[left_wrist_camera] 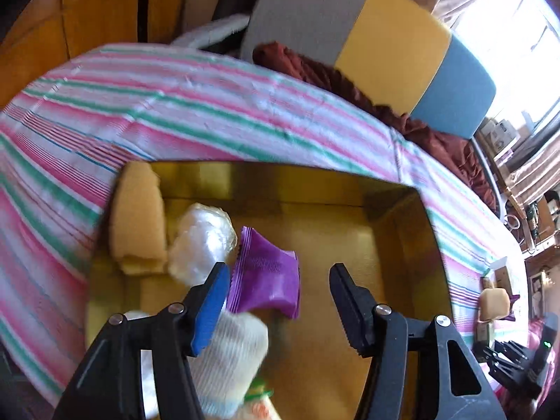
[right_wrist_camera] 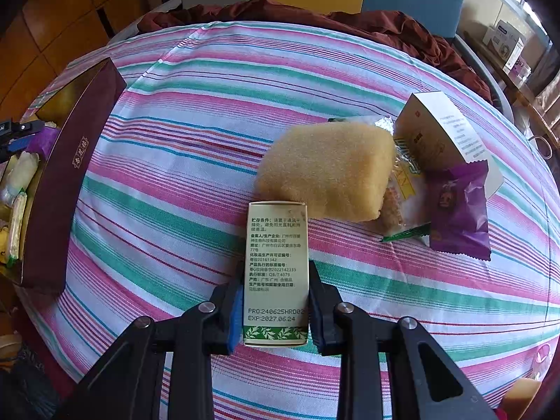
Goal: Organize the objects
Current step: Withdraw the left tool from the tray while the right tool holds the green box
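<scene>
Striped cloth [right_wrist_camera: 175, 182] covers the table; at its left edge sits the gold-lined box [left_wrist_camera: 395, 245], holding a yellow sponge [left_wrist_camera: 138, 220], a clear-wrapped ball [left_wrist_camera: 201, 238], a purple packet [left_wrist_camera: 266, 280] and a white mesh bundle [left_wrist_camera: 231, 357]. My left tongs [left_wrist_camera: 280, 301] hang spread over it. My right tongs [right_wrist_camera: 274, 301] pinch a small green-printed carton [right_wrist_camera: 276, 273] above the cloth, just before a second sponge [right_wrist_camera: 325, 171] and snack packets [right_wrist_camera: 458, 210].

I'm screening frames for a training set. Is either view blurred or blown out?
Left wrist view: motion-smeared striped cloth and purple packet, window blown out. Right wrist view: sharp, print on the held carton readable, only fisheye bending at the edges.
</scene>
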`<control>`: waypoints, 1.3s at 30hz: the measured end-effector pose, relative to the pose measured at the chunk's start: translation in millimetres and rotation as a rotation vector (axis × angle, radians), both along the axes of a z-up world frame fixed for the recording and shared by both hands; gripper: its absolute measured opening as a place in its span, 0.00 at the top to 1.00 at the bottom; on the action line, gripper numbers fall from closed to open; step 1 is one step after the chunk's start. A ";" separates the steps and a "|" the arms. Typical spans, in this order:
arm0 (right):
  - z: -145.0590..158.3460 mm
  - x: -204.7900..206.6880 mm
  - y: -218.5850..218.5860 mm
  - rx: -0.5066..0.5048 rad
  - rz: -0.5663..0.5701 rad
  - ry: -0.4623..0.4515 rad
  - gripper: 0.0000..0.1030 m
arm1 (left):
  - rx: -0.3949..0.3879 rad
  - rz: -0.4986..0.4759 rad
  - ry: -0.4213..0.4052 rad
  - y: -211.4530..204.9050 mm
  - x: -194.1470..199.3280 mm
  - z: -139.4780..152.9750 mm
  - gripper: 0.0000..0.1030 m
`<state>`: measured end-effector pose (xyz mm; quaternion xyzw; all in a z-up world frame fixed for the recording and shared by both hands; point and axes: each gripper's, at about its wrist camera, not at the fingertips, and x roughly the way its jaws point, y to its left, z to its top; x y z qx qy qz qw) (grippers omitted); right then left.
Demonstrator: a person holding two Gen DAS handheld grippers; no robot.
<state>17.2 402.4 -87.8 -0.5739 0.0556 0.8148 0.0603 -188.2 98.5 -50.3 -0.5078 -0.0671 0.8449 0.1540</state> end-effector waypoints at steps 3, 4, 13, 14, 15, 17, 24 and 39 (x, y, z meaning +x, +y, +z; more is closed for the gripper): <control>-0.1 -0.8 0.8 0.001 0.000 0.000 0.71 | -0.021 0.006 0.087 -6.7 25.3 23.7 0.39; -0.1 -1.0 0.6 0.004 0.001 0.000 0.71 | -0.032 0.010 0.116 -8.5 35.3 30.3 0.36; -3.1 0.5 -3.7 0.040 0.008 -0.001 0.71 | -0.087 -0.033 0.299 -7.2 113.6 49.8 0.33; -3.1 0.7 -4.3 0.047 0.009 -0.001 0.71 | -0.087 -0.037 0.305 -7.2 119.3 49.6 0.33; -3.1 1.2 -5.1 0.054 0.008 -0.001 0.71 | -0.089 -0.041 0.313 -7.0 124.1 49.6 0.33; -3.4 0.9 -6.2 0.068 0.005 -0.002 0.71 | -0.100 -0.058 0.336 -6.3 134.5 49.3 0.33; -4.1 -1.2 -8.1 0.090 -0.011 -0.002 0.71 | -0.109 -0.088 0.350 -5.7 155.2 40.7 0.30; -2.0 8.9 -20.3 0.132 -0.065 -0.005 0.71 | -0.088 -0.086 0.347 -10.7 167.2 36.3 0.22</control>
